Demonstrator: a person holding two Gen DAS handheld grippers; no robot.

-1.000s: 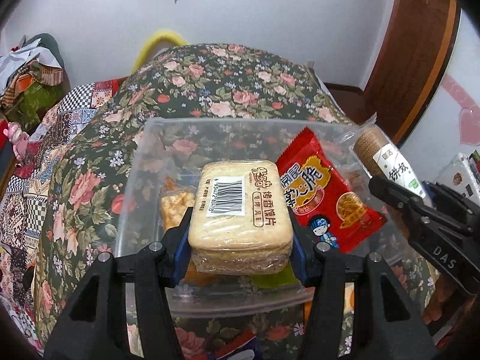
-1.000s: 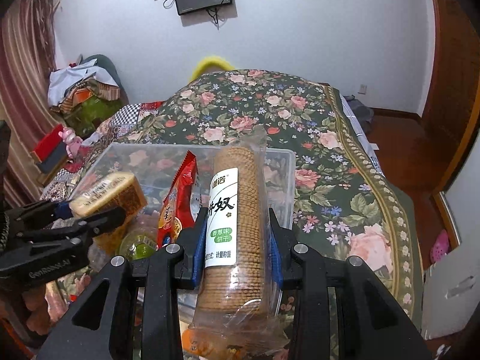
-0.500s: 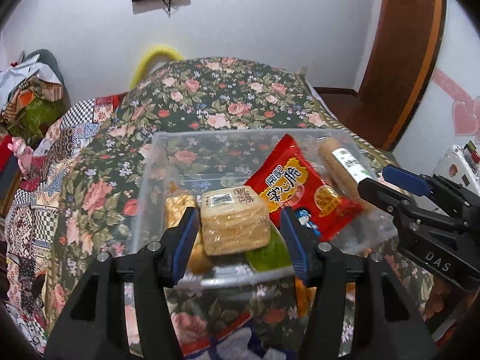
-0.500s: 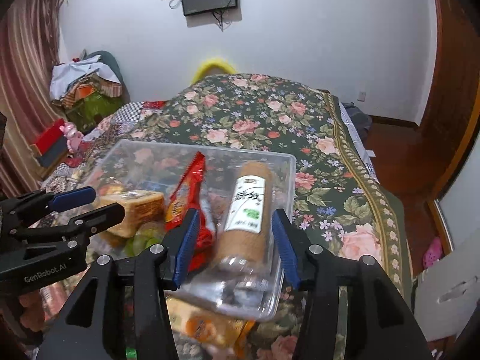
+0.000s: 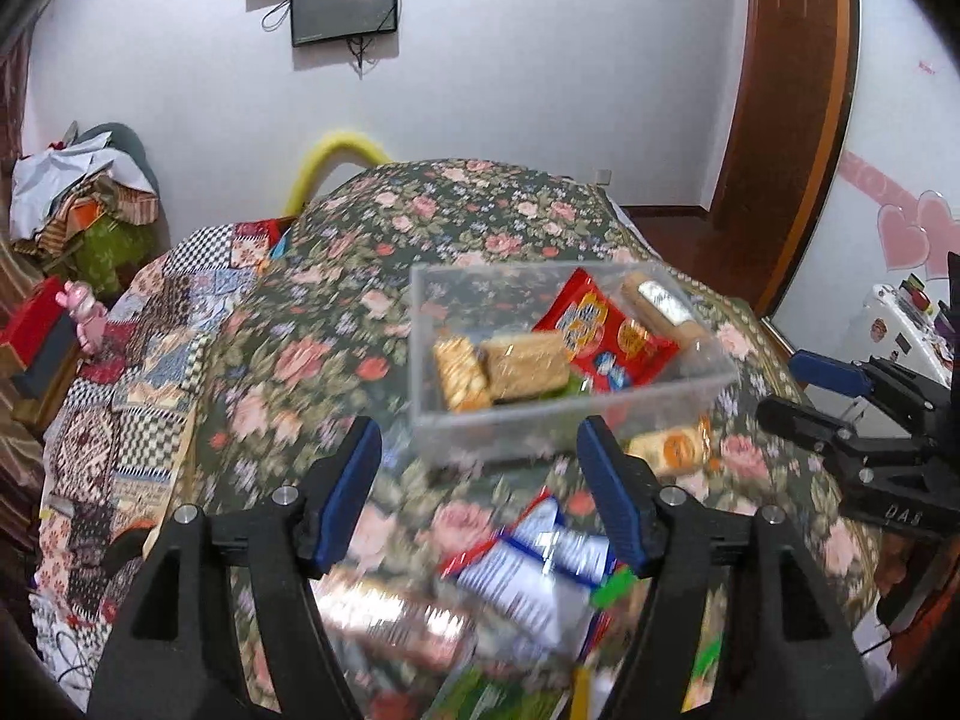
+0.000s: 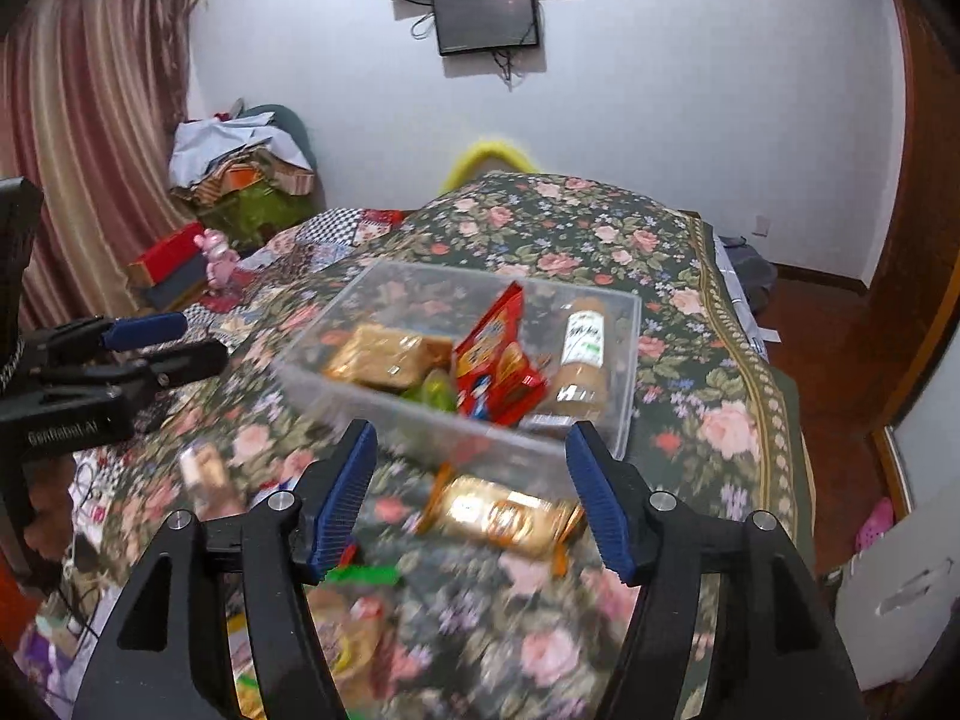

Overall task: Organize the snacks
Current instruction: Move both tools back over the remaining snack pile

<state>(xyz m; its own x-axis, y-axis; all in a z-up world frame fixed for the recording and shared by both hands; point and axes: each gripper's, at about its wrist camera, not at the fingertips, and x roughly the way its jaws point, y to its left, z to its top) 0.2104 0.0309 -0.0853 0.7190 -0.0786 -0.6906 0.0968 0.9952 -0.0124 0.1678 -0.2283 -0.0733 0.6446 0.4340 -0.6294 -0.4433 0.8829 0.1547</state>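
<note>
Both my left gripper [image 5: 480, 480] and right gripper [image 6: 471, 480] are spreading with nothing between the fingers, the clear snack box [image 6: 420, 414] lying ahead on the bed [image 6: 690, 372], one blurry, maybe biscuit, packet [image 6: 504, 516] nearer.

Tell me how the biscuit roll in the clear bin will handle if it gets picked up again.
The biscuit roll is a round tube, so it may roll once set flat. Its stacked biscuits look brittle, so squeeze lightly. The clear wrap could be slippery.

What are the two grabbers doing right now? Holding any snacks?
Left gripper: jaws opening, nothing between them.
Right gripper: jaws opening too, nothing held; the cracker roll lies in the clear box.
</note>
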